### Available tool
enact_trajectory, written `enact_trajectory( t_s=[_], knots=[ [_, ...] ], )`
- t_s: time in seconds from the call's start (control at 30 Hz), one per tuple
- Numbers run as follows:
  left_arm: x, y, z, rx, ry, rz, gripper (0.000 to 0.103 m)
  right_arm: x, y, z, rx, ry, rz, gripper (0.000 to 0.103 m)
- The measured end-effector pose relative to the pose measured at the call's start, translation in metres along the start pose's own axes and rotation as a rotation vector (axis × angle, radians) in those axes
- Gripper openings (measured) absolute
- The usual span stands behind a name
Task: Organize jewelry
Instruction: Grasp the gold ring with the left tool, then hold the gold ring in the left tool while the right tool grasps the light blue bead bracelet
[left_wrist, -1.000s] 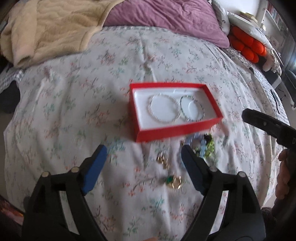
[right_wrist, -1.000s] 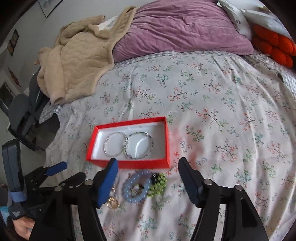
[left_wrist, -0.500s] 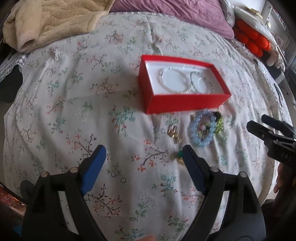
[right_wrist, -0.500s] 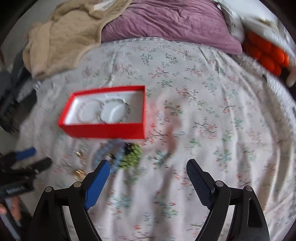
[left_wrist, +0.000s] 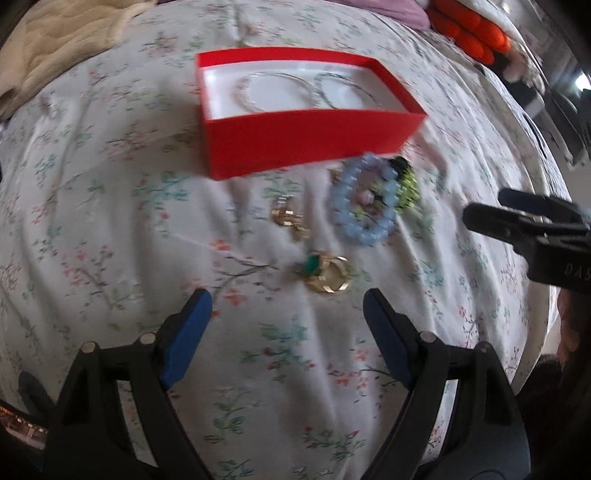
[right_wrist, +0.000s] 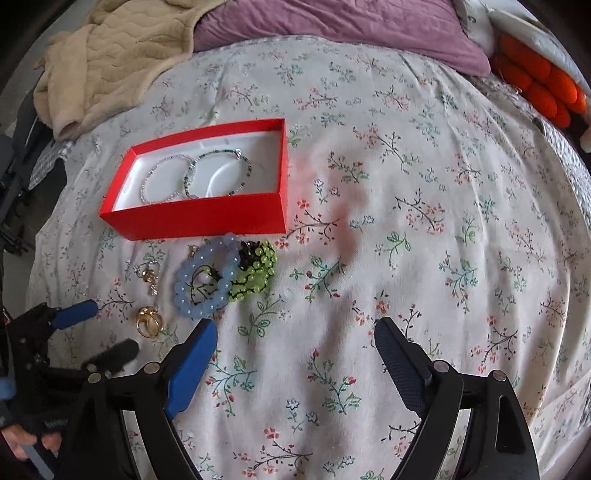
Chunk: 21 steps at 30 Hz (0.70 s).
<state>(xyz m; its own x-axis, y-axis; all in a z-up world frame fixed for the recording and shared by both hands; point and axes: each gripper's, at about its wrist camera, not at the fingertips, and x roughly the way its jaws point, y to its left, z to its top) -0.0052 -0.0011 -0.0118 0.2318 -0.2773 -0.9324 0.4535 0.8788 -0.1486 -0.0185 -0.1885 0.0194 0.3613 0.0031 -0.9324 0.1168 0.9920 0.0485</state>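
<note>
Hovering, left gripper (left_wrist: 284, 306) spread wide, just short of gold ring with green stone (left_wrist: 327, 273), lining up for red cardboard box (left_wrist: 295, 110) beyond; right gripper (right_wrist: 295, 339) idling, likewise apart.

Left gripper (left_wrist: 288, 306), at 6 o'clock, jaws spread wide with blue pads (left_wrist: 184, 339) and nothing between them, above a floral bedsheet (left_wrist: 92, 221). Just beyond the fingertips, near centre, a gold ring with a green stone (left_wrist: 327, 273). Toward 12 o'clock from it, a small gold trinket (left_wrist: 288, 218); at 1 o'clock, a pale blue bead bracelet (left_wrist: 364, 201) touching a green bead bracelet (left_wrist: 406, 184). At 12 o'clock, an open red box (left_wrist: 295, 140) with white lining holds two thin bracelets (left_wrist: 295, 88). At 3 o'clock, the right gripper (left_wrist: 532, 225), jaw state unclear. A beige blanket (left_wrist: 55, 37) at 10 o'clock; an orange cushion (left_wrist: 469, 26) at 1 o'clock.
</note>
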Motion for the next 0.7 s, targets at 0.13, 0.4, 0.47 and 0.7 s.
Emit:
enact_trajectory(
  t_s=[0.13, 0.4, 0.47, 0.7],
  knots=[
    [0.008, -0.012, 0.002, 0.052, 0.010, 0.006, 0.078, 0.004, -0.004, 0.000, 0.009, 0.020, -0.016, 0.088],
    [0.018, -0.020, 0.009, 0.080, 0.007, 0.013, 0.066, 0.009, -0.009, 0.002, 0.022, 0.044, -0.020, 0.088],
    [0.020, -0.022, 0.011, 0.092, 0.002, 0.008, 0.063, 0.011, -0.008, 0.002, 0.027, 0.048, -0.020, 0.088],
    [0.020, -0.018, 0.014, 0.077, 0.004, 0.000, 0.032, 0.014, -0.009, 0.005, 0.037, 0.057, -0.026, 0.088]
  ],
)
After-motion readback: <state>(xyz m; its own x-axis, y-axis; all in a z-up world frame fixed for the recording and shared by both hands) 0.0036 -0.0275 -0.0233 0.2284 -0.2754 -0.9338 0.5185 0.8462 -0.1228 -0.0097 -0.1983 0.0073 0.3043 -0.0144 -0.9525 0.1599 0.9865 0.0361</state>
